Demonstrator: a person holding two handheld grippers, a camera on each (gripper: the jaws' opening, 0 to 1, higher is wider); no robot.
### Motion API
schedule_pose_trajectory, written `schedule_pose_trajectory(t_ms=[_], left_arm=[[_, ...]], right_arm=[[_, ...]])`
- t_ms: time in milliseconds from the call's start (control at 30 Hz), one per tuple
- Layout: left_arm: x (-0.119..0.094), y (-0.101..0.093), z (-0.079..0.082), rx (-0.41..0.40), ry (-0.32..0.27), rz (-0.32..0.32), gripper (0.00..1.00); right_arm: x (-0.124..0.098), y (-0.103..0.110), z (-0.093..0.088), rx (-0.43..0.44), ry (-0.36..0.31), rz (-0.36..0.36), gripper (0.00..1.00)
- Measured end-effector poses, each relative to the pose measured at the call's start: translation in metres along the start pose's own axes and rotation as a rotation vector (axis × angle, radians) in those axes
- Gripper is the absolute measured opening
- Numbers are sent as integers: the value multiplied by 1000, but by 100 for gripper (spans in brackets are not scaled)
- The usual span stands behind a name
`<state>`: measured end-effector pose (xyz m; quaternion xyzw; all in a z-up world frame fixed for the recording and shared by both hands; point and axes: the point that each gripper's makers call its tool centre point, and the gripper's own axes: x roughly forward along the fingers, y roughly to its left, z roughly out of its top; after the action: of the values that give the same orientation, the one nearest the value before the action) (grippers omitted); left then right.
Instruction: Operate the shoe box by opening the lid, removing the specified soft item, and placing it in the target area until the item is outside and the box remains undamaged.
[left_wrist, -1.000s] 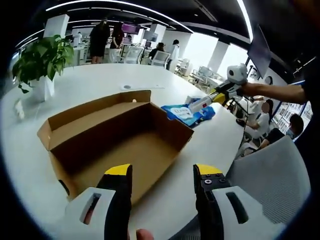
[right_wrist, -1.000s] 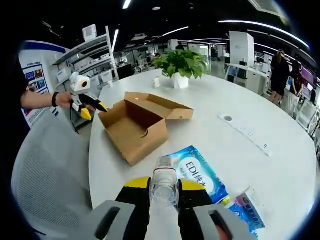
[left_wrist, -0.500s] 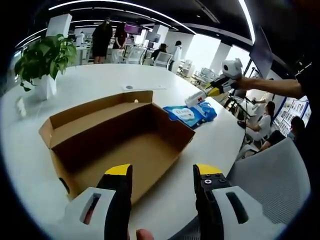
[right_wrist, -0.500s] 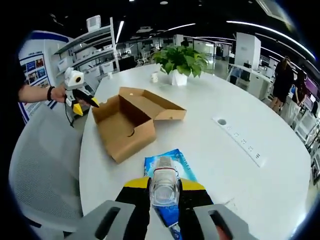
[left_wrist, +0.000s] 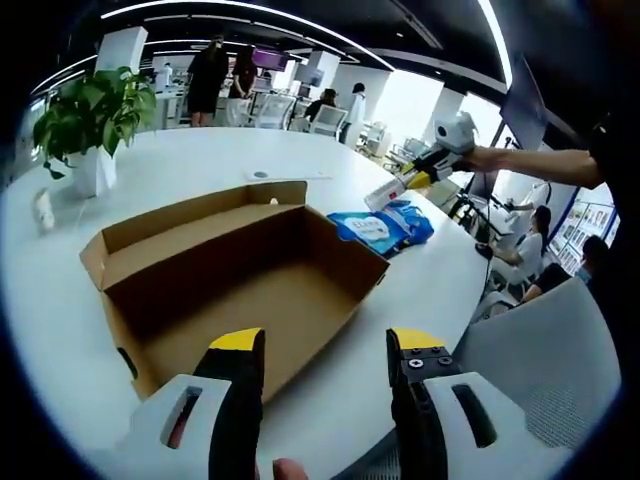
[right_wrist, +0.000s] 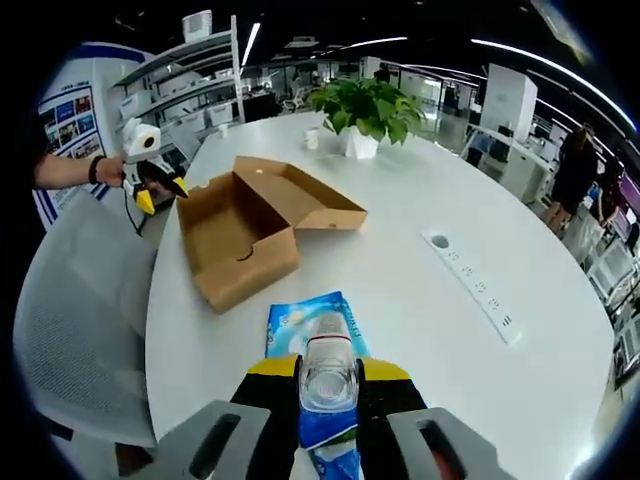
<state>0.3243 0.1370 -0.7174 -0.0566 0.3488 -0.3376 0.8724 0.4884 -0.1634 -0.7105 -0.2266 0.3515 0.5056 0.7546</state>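
The open brown shoe box lies on the white round table, its inside bare and its lid folded back. My left gripper stands open just short of the box's near wall. A soft blue packet lies on the table beyond the box. My right gripper is shut on a clear bottle and hangs above the blue packet. In the left gripper view the right gripper holds that bottle over the packet. The left gripper shows beside the box in the right gripper view.
A potted plant stands at the back of the table, and a white power strip lies to the right of the box. A grey mesh chair sits at the table's edge. People stand far back in the office.
My right gripper has risen with the clear bottle, so the blue packet and the box now lie farther below it. The left gripper and the box have stayed put.
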Motion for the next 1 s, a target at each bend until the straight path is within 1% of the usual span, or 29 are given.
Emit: schedule_pose_trajectory(t_ms=[100, 267, 600, 733, 1000], left_arm=[[0, -1, -3, -3, 2, -1, 50], [0, -2, -8, -9, 7, -3, 50], [-2, -1, -7, -13, 1, -3, 50], [-1, 0, -7, -16, -2, -3, 50], [1, -2, -12, -22, 4, -9, 50]], right_arm=[[2, -6, 1, -12, 12, -1, 16], [5, -9, 2, -44, 44, 0, 16], [13, -16, 1, -77, 93, -3, 16], [15, -18, -1, -107, 128, -4, 16], [15, -30, -3, -124, 156, -8, 16]])
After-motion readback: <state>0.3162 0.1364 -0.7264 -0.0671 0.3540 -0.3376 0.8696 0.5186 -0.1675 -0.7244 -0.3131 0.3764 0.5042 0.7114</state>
